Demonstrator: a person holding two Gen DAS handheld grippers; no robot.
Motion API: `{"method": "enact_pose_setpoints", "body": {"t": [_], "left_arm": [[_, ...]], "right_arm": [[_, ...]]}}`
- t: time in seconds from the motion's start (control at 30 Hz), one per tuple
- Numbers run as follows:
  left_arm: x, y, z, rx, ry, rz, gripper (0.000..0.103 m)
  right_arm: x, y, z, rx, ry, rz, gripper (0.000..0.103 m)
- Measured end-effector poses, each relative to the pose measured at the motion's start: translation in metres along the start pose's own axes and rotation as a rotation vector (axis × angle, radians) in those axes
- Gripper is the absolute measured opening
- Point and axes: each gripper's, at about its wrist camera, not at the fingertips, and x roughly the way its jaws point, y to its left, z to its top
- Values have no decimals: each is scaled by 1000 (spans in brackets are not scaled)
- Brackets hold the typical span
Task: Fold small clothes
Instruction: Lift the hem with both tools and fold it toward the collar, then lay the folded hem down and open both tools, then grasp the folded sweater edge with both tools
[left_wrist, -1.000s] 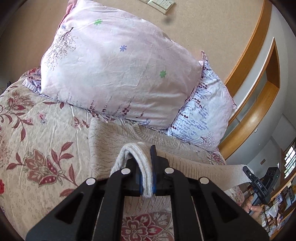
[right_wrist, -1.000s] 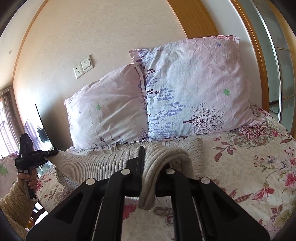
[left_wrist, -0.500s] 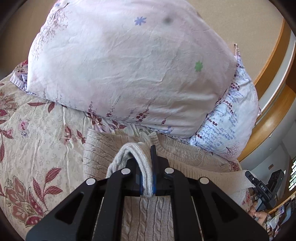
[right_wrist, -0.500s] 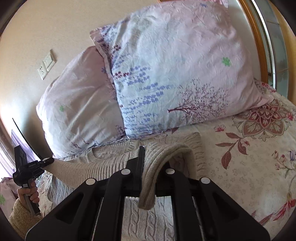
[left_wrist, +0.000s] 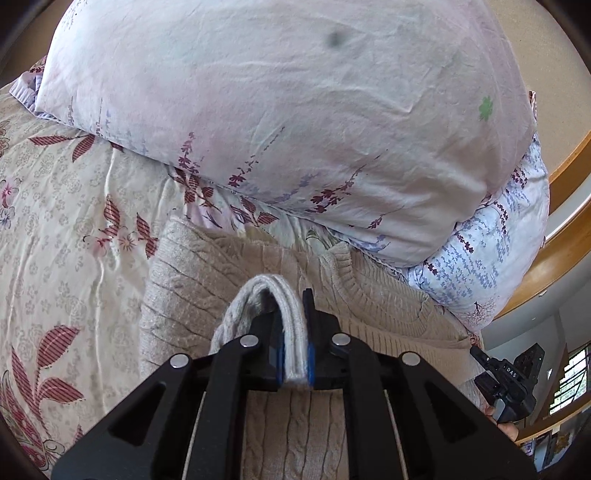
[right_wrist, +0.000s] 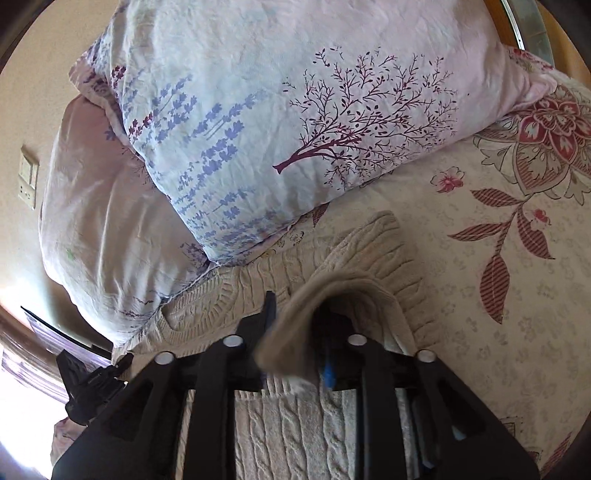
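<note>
A beige cable-knit sweater (left_wrist: 207, 280) lies on the floral bedsheet, its collar end near the pillows; it also shows in the right wrist view (right_wrist: 236, 295). My left gripper (left_wrist: 294, 354) is shut on a folded edge of the sweater and holds it just above the garment. My right gripper (right_wrist: 295, 354) is shut on the other folded edge of the sweater, which drapes over its fingers. Each gripper shows at the edge of the other's view: the right gripper (left_wrist: 506, 384), the left gripper (right_wrist: 92, 384).
Two pale floral pillows lean against the wall just beyond the sweater: a pink one (left_wrist: 280, 110) and a white one with purple print (right_wrist: 295, 122). The floral bedsheet (left_wrist: 66, 221) spreads to both sides. A wooden frame (left_wrist: 565, 236) stands to the right.
Both grippers have carried the sweater's held edge forward and down toward the collar and the pillows. The pillows now loom much larger. The grip on the fabric is unchanged.
</note>
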Motion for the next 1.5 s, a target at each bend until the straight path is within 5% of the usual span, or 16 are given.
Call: {"method": "enact_pose_setpoints", "body": {"t": [0.07, 0.23, 0.3, 0.47, 0.83, 0.97, 1.13, 1.23, 1.5], "left_arm": [[1, 0, 1, -4, 1, -3, 18], [-1, -5, 3, 1, -16, -26, 39], [-8, -7, 4, 3, -33, -32, 58], [-42, -11, 3, 72, -103, 10, 72], [-76, 7, -57, 221, -8, 43, 55], [-69, 7, -68, 248, 14, 80, 48], [-61, 5, -73, 265, 33, 114, 32], [-61, 9, -73, 240, 47, 93, 10], [-85, 22, -73, 195, 31, 13, 7]], "right_arm": [[-3, 4, 2, -5, -28, 10, 56], [-7, 9, 6, -29, -55, -1, 58], [-11, 8, 5, -25, -62, 0, 58], [-47, -3, 1, -46, -115, -26, 58], [-83, -29, -46, -161, -48, -116, 49], [-73, -27, -55, -193, -2, -138, 33], [-75, -25, -58, -224, -20, -162, 15], [-84, -22, -58, -235, -46, -159, 10], [-103, -6, -68, -273, -84, -142, 8]]}}
